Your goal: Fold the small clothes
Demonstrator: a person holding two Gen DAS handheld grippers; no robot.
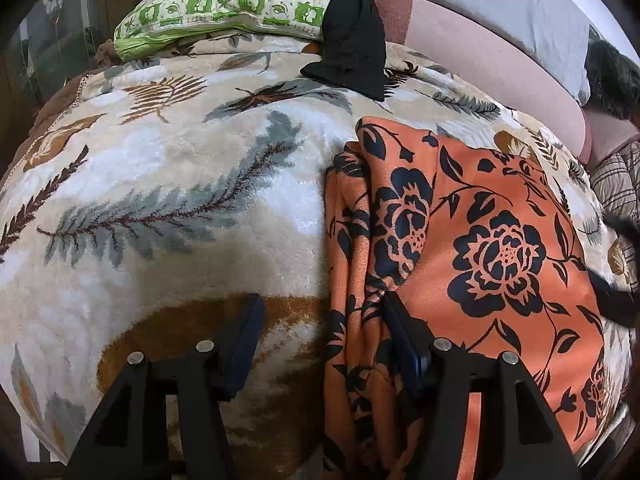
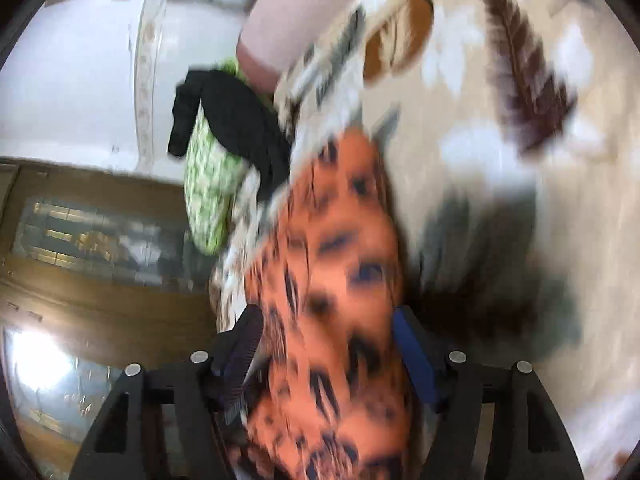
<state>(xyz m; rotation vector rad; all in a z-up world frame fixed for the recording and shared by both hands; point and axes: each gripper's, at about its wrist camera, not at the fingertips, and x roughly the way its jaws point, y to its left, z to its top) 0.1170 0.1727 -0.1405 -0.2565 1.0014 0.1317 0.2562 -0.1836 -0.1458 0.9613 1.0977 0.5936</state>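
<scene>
Orange floral garment (image 1: 472, 248) on a leaf-patterned fleece blanket (image 1: 168, 184)
Left gripper (image 1: 322, 332) wide open, empty; right gripper (image 2: 326, 340) open around blurred cloth; green checked pillow (image 1: 232, 4) beyond

Leaf-print blanket (image 1: 168, 184), green checked pillow (image 1: 228, 4)

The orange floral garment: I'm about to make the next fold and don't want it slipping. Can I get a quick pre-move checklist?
1. Left gripper open, bunched edge of the orange floral garment between its fingers: ok.
2. Right gripper has cloth between its fingers: ok.
3. Right grip firm: cannot tell, view blurred.
4. Garment lying smooth: not ok, left edge bunched.
5. Blanket left of garment bare for folding: ok.
6. Black garment apart from it: ok.
</scene>
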